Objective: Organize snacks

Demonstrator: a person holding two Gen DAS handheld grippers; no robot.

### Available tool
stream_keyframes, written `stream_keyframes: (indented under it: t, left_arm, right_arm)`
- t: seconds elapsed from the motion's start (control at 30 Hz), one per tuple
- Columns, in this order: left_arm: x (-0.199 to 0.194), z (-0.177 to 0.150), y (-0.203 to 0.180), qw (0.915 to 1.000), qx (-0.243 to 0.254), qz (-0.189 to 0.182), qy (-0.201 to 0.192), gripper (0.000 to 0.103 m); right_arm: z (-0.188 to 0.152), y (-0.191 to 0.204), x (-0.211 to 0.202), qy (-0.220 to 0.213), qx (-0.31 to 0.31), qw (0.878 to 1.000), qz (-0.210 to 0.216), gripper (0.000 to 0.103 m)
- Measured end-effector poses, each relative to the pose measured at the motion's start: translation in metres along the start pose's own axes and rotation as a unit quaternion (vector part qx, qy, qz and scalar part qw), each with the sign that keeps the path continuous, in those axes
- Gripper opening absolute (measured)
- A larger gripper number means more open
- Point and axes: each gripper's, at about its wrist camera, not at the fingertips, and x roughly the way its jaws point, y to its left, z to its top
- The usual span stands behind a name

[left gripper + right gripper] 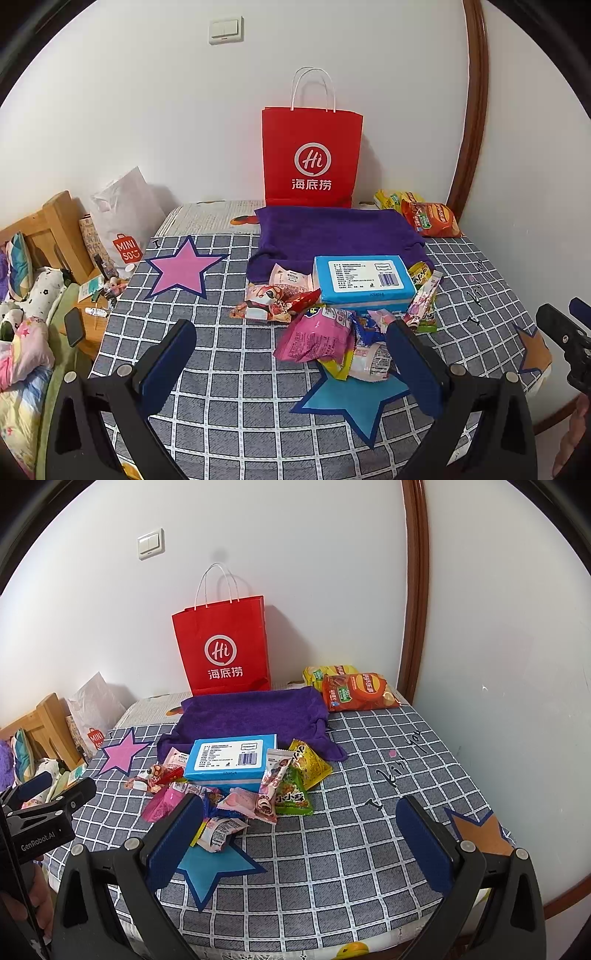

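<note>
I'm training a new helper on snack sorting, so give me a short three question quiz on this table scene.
1. True or false: the left gripper holds a snack.
2. What lies under the blue box: A snack packets, B the red paper bag, C nothing but cloth?
3. Which colour star has no snacks on it?

Key: 1 false, both it and the right gripper are open and empty. 2 A. 3 pink; the blue star carries packets.
</note>
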Motion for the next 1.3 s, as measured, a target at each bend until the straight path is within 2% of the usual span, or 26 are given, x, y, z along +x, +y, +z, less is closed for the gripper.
stream_keyframes:
  t: [1.03, 1.3]
  left_arm:
    - [0.002, -0.001, 0.0, 1.0, 0.0, 0.0, 0.0, 0.103]
    - [0.024, 0.001, 0.004, 0.9998, -0.002, -0.004, 0.017, 0.102]
  right_arm:
    - [-0.001, 0.004, 0.007, 0.001, -0.002, 1.0, 0.012, 0.102]
    - [0.001, 0.001, 0.024, 0.01, 0.003, 1.0, 0.019, 0.102]
